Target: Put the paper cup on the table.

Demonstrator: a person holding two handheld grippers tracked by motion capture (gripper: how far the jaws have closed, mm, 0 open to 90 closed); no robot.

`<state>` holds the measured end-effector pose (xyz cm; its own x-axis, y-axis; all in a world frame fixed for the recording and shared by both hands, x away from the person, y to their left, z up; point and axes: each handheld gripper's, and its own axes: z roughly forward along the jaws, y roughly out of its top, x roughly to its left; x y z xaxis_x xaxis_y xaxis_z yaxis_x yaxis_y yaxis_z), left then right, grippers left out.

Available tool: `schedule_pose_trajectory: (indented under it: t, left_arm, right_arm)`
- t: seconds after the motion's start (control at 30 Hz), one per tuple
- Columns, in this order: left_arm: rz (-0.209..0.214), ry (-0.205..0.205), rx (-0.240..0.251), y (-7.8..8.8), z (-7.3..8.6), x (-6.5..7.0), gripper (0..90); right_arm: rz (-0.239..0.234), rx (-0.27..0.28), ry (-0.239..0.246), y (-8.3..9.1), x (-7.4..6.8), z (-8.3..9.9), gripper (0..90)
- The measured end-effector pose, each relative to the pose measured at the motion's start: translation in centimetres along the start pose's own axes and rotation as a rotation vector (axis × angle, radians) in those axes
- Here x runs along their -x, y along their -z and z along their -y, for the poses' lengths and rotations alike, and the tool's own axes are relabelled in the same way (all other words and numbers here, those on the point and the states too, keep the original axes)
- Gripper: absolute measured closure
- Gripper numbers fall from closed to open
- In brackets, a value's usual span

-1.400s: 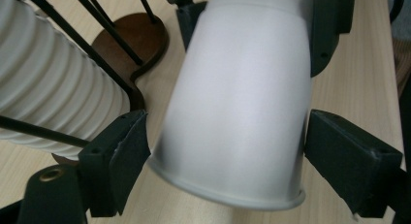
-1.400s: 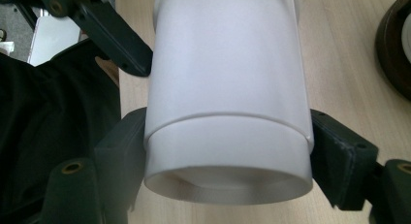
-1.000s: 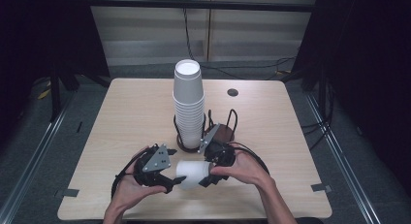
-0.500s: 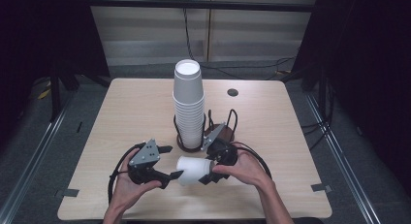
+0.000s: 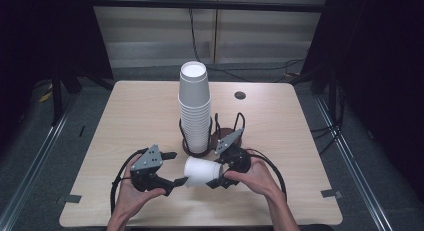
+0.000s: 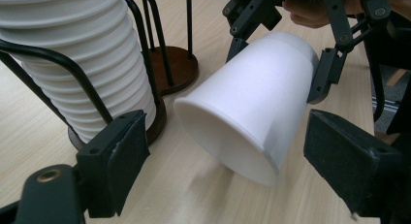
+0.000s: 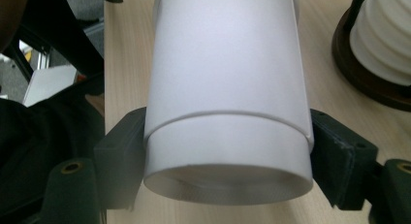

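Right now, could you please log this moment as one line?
right claw shut on white cup | cup lies sideways | left claw open at its mouth | stack in rack

Even overhead light keeps the table [image 5: 150, 111] bright amid dark surroundings, shadows soft beneath the sharp, faintly glaring cup [image 7: 228, 88].

The right hand-held gripper [image 5: 216, 177] is clamped tight, and the left hand-held gripper [image 5: 176, 181] has just been opening, jaws apart.
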<state>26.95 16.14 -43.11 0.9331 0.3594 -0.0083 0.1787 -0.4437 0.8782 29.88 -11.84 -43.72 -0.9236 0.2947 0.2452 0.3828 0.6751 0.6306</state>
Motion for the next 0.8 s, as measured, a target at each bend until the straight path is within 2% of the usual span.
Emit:
schedule_pose_trajectory:
  t: [0.03,0.17,0.23,0.47,0.5,0.53,0.63,0.67,0.8]
  left_arm:
    - [-0.001,0.003,0.013,0.0,0.1,0.0,15.9]
    - [0.001,0.004,0.016,0.0,0.2,0.0,15.9]
    - [0.014,0.007,0.033,0.0,0.2,0.0,15.9]
    - [0.015,0.013,0.028,-0.2,0.4,0.0,15.7]
    - [0.014,0.019,0.030,-0.2,0.5,-0.1,15.8]
    - [0.014,0.019,0.030,-0.2,0.5,-0.1,15.8]
    - [0.022,0.025,0.037,-0.2,0.6,-0.1,15.8]
    - [0.026,0.027,0.041,-0.2,0.6,-0.1,15.8]
    - [0.032,0.029,0.051,-0.2,0.7,-0.1,15.8]
  right_arm:
    - [-0.005,0.022,-0.003,0.1,0.0,0.2,23.2]
    - [-0.009,0.055,0.004,0.0,-0.1,0.5,23.2]
    - [-0.006,0.072,0.008,-0.1,0.0,0.7,23.2]
    - [-0.013,0.130,0.010,-0.1,-0.1,1.1,23.2]
    - [-0.034,0.143,0.007,-0.1,0.0,1.2,23.2]
    - [-0.034,0.143,0.007,-0.1,0.0,1.2,23.2]
    - [-0.034,0.172,0.008,-0.1,0.1,1.5,23.2]
    - [-0.036,0.199,0.012,-0.1,0.1,1.6,23.2]
    - [-0.042,0.227,0.022,0.0,0.0,1.6,23.2]
